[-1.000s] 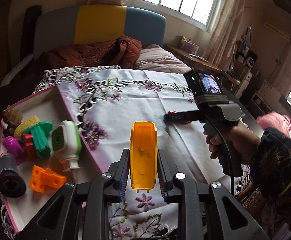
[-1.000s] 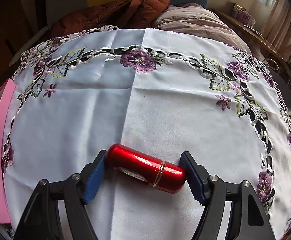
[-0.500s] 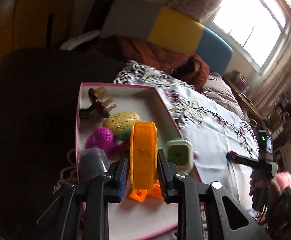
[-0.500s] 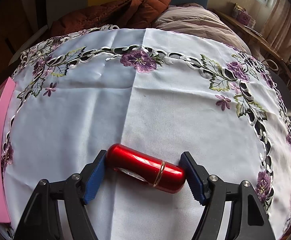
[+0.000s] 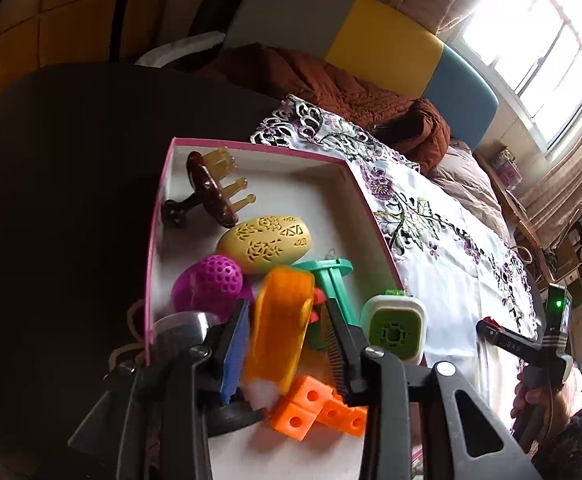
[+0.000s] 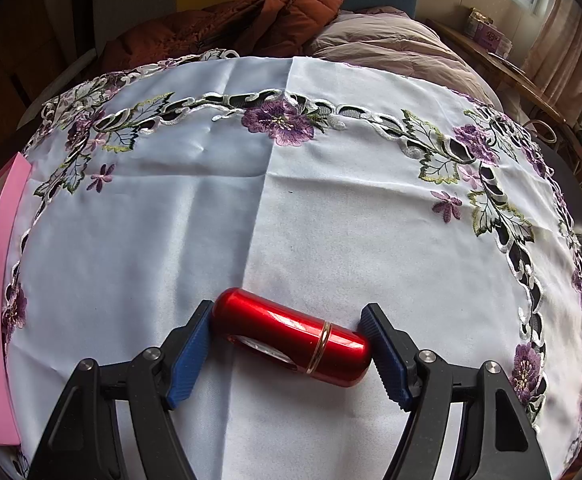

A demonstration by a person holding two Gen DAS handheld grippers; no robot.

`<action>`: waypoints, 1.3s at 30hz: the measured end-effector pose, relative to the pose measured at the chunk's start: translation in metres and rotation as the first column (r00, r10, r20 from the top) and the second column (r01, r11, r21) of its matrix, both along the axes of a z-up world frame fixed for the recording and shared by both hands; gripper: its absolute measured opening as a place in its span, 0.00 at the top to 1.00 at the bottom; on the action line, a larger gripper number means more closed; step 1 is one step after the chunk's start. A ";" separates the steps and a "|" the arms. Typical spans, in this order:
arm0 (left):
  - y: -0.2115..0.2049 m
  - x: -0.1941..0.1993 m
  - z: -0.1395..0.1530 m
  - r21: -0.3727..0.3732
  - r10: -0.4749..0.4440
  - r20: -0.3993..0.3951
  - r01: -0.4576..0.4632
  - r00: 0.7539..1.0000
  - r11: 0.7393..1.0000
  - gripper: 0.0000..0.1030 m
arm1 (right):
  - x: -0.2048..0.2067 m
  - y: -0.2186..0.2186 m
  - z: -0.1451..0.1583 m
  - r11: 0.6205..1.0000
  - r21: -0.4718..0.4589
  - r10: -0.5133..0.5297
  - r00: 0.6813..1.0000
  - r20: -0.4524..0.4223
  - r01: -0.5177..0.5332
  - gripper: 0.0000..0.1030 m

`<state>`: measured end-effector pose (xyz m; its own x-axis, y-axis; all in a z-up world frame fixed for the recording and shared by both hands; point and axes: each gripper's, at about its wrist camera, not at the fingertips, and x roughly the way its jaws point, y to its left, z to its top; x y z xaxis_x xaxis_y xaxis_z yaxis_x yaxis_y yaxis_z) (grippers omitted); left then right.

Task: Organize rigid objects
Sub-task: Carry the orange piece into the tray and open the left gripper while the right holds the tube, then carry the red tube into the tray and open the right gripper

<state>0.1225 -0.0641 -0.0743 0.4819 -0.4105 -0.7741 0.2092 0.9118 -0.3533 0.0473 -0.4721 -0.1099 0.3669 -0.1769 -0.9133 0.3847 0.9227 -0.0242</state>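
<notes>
My left gripper (image 5: pixel 285 336) hangs over the pink-rimmed white box (image 5: pixel 343 204). Its jaws stand apart, and the blurred orange plastic piece (image 5: pixel 279 328) sits loose between them, tilted. In the box lie orange cubes (image 5: pixel 315 404), a green-and-white square item (image 5: pixel 395 328), a green spool (image 5: pixel 331 276), a purple perforated ball (image 5: pixel 209 284), a yellow perforated egg (image 5: pixel 265 242) and a brown comb (image 5: pixel 211 192). My right gripper (image 6: pixel 289 338) is shut on a red metal cylinder (image 6: pixel 291 336), held crosswise just above the embroidered white cloth (image 6: pixel 291 200).
The pink box wall (image 6: pixel 3 280) shows at the far left of the right wrist view. A brown quilted blanket (image 6: pixel 231 28) and pillow lie beyond the cloth. The right gripper also shows in the left wrist view (image 5: pixel 507 340). The dark table edge (image 5: pixel 71 200) lies left of the box.
My left gripper's jaws have spread, and the orange piece has tipped and blurred between them over the box. The right gripper has stayed still with the red cylinder.
</notes>
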 end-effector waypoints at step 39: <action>0.072 -0.064 0.034 0.161 0.169 0.193 -0.201 0.967 0.966 0.42 | 0.059 0.318 0.048 0.717 -0.127 0.696 0.702 0.148 -0.685 0.28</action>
<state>0.0581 0.0077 -0.0402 0.6718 -0.1654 -0.7220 0.0757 0.9850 -0.1551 0.1064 -0.1536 -0.0623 0.5568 0.1395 -0.8188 -0.3571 0.9303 -0.0844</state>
